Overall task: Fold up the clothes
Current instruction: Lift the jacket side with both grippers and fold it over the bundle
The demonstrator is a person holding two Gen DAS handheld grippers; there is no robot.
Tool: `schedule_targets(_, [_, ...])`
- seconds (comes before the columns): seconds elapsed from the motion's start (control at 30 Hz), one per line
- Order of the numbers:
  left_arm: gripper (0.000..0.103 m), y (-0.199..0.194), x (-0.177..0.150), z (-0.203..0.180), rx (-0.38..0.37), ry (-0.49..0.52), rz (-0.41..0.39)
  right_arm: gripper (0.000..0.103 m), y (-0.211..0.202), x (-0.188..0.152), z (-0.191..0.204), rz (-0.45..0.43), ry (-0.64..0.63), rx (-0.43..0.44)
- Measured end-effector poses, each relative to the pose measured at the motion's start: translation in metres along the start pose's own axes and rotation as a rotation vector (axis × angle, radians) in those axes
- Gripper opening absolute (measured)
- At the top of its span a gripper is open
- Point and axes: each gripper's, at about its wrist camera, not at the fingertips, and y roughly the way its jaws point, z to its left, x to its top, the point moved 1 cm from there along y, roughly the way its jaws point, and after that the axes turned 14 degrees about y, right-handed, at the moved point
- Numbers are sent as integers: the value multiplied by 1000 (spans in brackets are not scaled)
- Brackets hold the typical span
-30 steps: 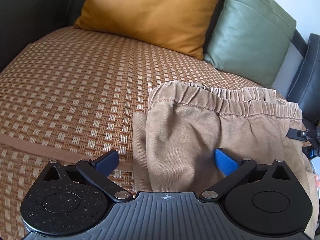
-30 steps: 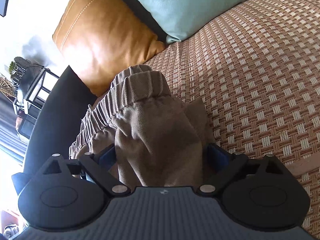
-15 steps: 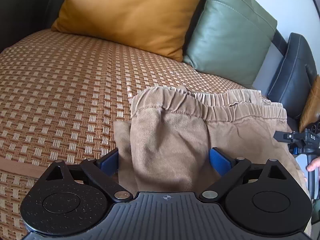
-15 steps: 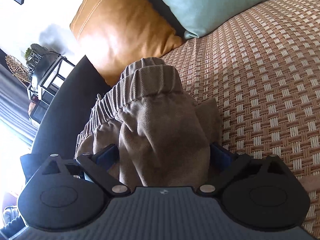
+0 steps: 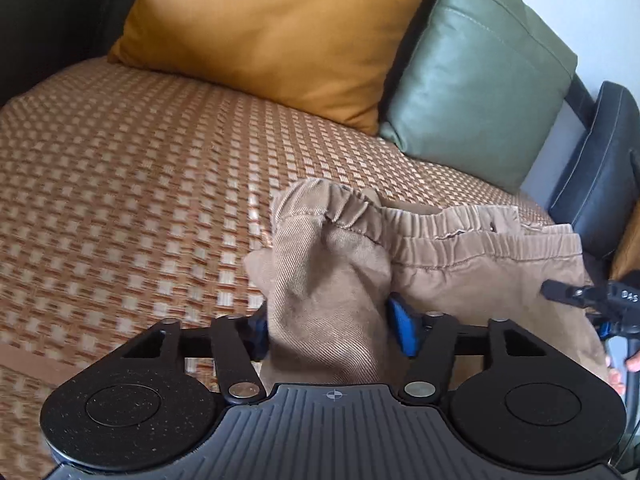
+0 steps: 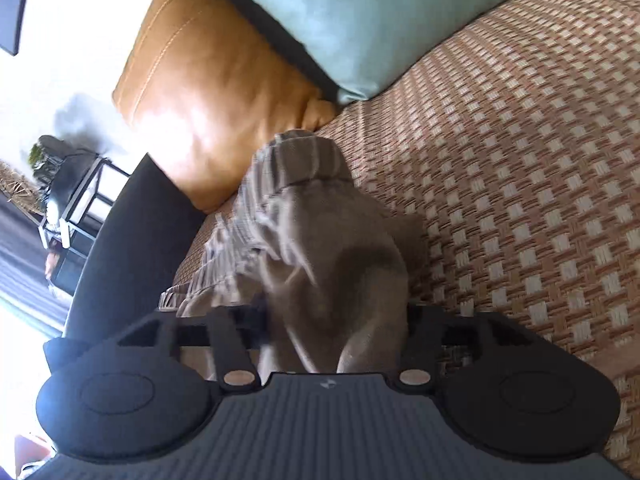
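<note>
Trousers (image 5: 460,280) in light brown lie on a woven brown and cream mat (image 5: 120,200) that covers a sofa. Their stretchy waistband (image 5: 452,232) is on the far side from both tools, and it runs sideways, from the left tool (image 5: 326,332) across to the right tool (image 6: 336,320). So the long way of the waistband goes from one tool to the other, and the rest of the cloth comes back toward the tools.

A bunched-up fold of cloth stands between the blue pads (image 5: 404,330) of the left tool. Its jaws are closing on that fold, and both pads already touch the cloth on each side.

Another bunch of the same trousers stands between the dark fingers (image 6: 416,320) of the right tool. Its jaws are closing too, and the cloth fills the gap from side to side.

Past the trousers, ahead of the left tool, a mustard yellow cushion (image 5: 280,28) leans beside a green cushion (image 5: 480,76). Off to the right of the left tool, a bit of a person's hand (image 5: 624,372) shows at the edge.
</note>
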Motion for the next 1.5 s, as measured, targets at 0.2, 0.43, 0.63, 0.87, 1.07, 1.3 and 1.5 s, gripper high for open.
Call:
schedule_targets(0.2, [88, -51, -34, 22, -81, -79, 39, 87, -57, -11, -11, -12, -21, 60])
schedule_targets(0.43, [90, -44, -58, 19, -322, -138, 135, 88, -71, -33, -42, 142, 50, 61])
schedule_targets(0.63, [92, -25, -61, 18, -348, -164, 140, 95, -64, -45, -42, 198, 44, 118])
schedule_targets(0.87, [98, -7, -51, -12, -337, -66, 118, 99, -35, -47, -20, 223, -18, 66])
schedule_targets(1.07, [67, -8, -44, -26, -226, -86, 130, 82, -13, -58, 1, 193, -39, -47])
schedule_targets(1.3, [40, -53, -43, -72, -108, 9, 92, 52, -48, -81, 19, 169, -61, -52])
schedule_targets(1.5, [38, -77, -27, -120, -126, 42, 41, 49, -97, -90, 26, 112, -77, -4])
